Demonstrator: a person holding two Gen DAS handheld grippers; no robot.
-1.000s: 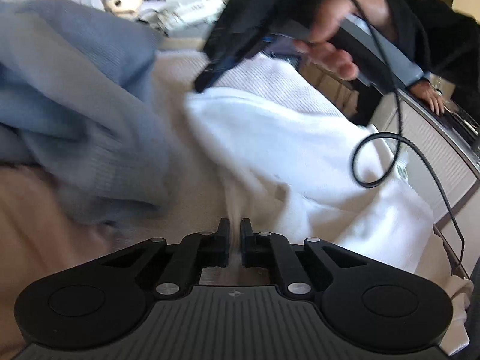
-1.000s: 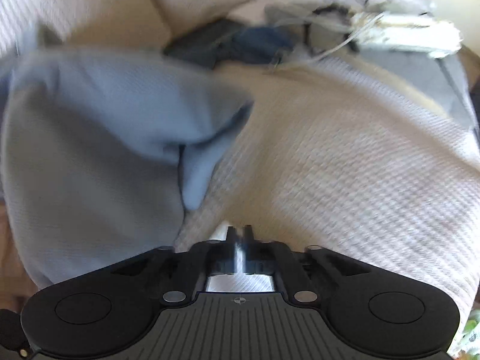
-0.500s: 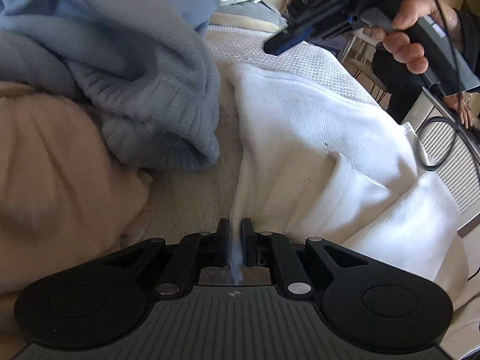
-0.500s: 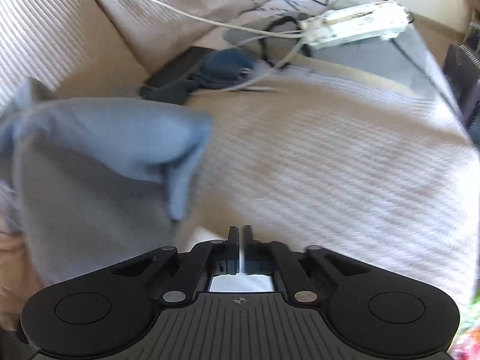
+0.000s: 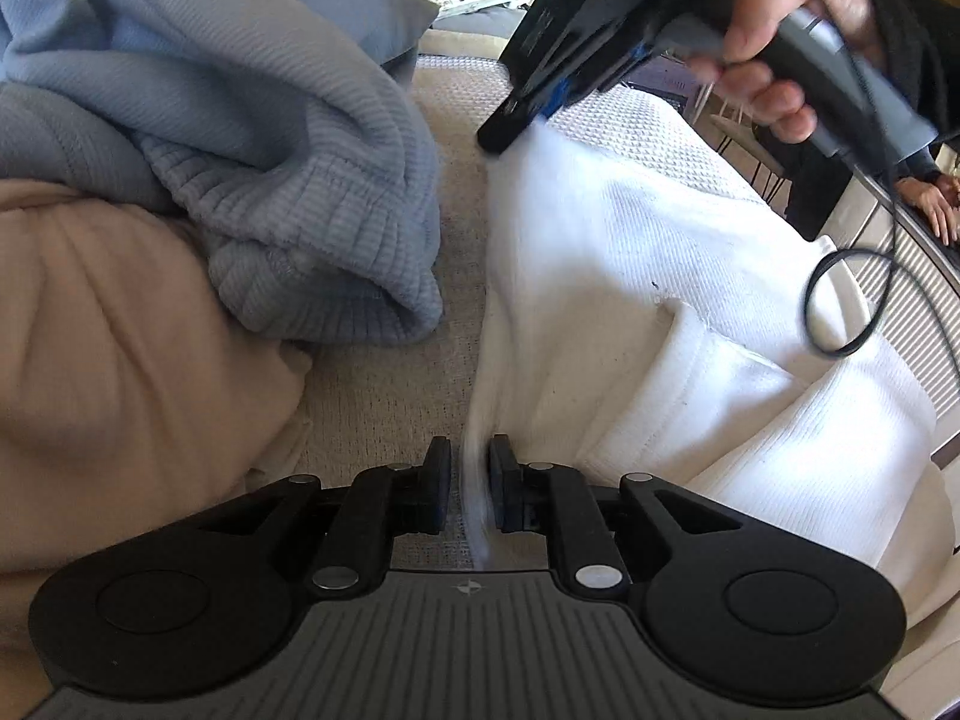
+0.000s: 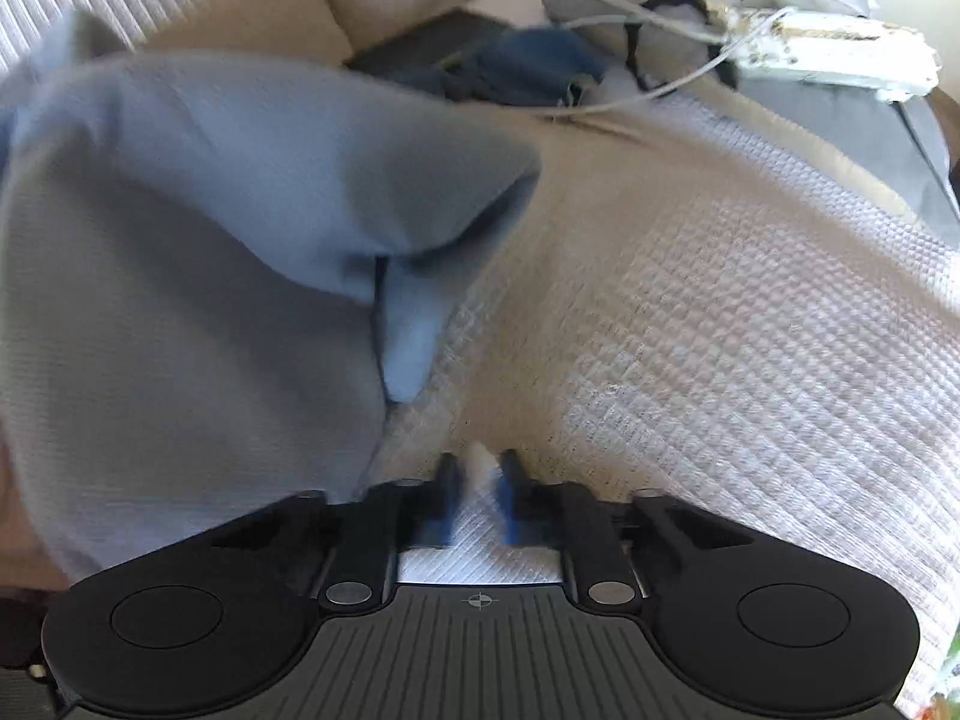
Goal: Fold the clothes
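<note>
A white knit garment (image 5: 690, 276) lies on the bed, right of centre in the left wrist view. Its left edge runs up between the jaws of my left gripper (image 5: 468, 468), which are opening; a gap shows beside the cloth. A hand holds my right gripper (image 5: 510, 126) at the garment's far corner. In the right wrist view, the jaws of my right gripper (image 6: 479, 468) are closing on a blurred bump of white cloth (image 6: 480, 457). A blue ribbed sweater (image 5: 288, 192) is heaped to the left.
A beige garment (image 5: 120, 372) bulges at the near left. The waffle bedspread (image 6: 720, 330) covers the bed. Far behind lie a dark blue cloth (image 6: 528, 69), white cables and a white power strip (image 6: 840, 57). A black cable (image 5: 852, 306) loops over the white garment.
My left jaws have parted around the white edge they pinched. The right gripper has come down to the garment's far corner, and white cloth now shows between its jaws.
</note>
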